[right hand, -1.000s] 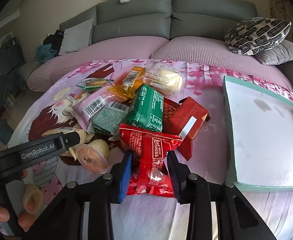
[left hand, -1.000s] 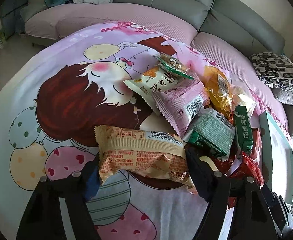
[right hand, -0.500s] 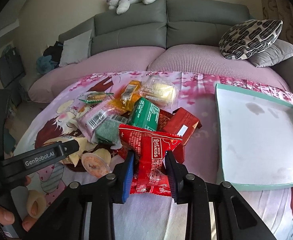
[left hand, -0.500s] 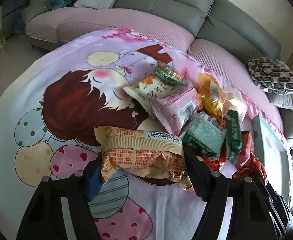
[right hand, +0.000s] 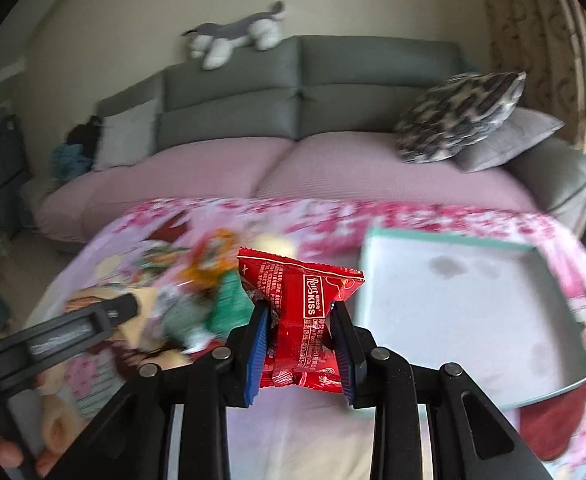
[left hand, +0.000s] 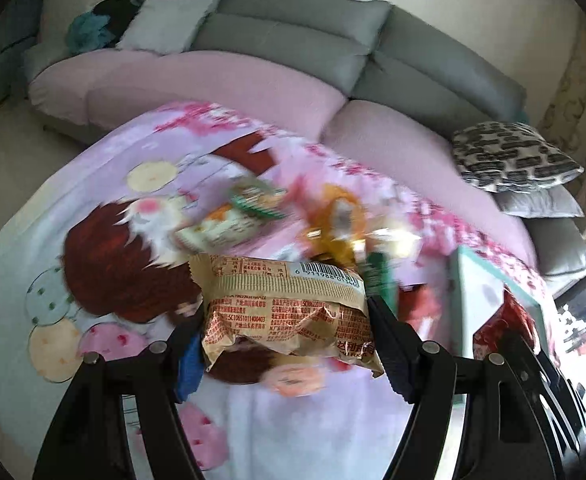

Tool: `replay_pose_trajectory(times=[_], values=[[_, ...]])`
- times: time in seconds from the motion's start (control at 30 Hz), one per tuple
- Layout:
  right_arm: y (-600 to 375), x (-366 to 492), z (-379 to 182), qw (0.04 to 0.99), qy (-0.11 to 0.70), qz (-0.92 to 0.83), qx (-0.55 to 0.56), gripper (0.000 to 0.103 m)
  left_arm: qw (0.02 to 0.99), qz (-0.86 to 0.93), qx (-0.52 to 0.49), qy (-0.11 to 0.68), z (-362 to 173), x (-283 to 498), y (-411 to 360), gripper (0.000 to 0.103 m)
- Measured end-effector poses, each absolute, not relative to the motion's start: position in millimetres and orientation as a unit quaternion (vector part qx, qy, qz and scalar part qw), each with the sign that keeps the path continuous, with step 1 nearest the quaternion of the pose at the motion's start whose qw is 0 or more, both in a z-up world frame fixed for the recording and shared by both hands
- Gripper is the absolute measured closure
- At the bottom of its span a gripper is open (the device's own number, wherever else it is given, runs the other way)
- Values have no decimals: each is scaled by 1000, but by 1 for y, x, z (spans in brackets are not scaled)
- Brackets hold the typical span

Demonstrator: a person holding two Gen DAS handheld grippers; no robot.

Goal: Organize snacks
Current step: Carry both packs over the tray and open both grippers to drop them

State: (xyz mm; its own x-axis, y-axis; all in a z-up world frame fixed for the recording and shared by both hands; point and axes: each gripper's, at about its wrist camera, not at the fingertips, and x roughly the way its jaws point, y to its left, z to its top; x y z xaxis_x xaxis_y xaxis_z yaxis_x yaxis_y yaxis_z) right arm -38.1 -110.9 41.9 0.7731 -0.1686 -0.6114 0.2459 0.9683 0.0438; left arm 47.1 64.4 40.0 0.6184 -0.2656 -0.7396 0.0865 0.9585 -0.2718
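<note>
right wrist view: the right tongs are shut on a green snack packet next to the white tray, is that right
Not quite. The packet is red, not green. The right wrist view shows the right tongs shut on a red snack packet next to the white tray.

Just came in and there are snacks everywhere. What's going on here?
Someone is sorting snacks with a gripper in each hand. The left gripper is clamped on a tan packet, the right gripper on a red packet, and both packets are lifted off the blanket. The other snacks lie in a blurry pile to the left. The tray on the right has no snacks in it yet.
</note>
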Motion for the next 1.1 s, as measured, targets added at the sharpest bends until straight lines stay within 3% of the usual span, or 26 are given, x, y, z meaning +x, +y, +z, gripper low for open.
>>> replay_pose_trajectory(times=[0.37, 0.8, 1.1], values=[[-221, -33, 45, 906, 317, -259, 105, 70, 888, -206, -50, 409, 64, 56, -46, 29], [-327, -46, 9, 867, 316, -349, 165, 70, 865, -270, -5, 423, 22, 82, -162, 29], [-348, -43, -14, 851, 336, -364, 172, 70, 848, -274, 10, 453, -1, 99, -210, 28]])
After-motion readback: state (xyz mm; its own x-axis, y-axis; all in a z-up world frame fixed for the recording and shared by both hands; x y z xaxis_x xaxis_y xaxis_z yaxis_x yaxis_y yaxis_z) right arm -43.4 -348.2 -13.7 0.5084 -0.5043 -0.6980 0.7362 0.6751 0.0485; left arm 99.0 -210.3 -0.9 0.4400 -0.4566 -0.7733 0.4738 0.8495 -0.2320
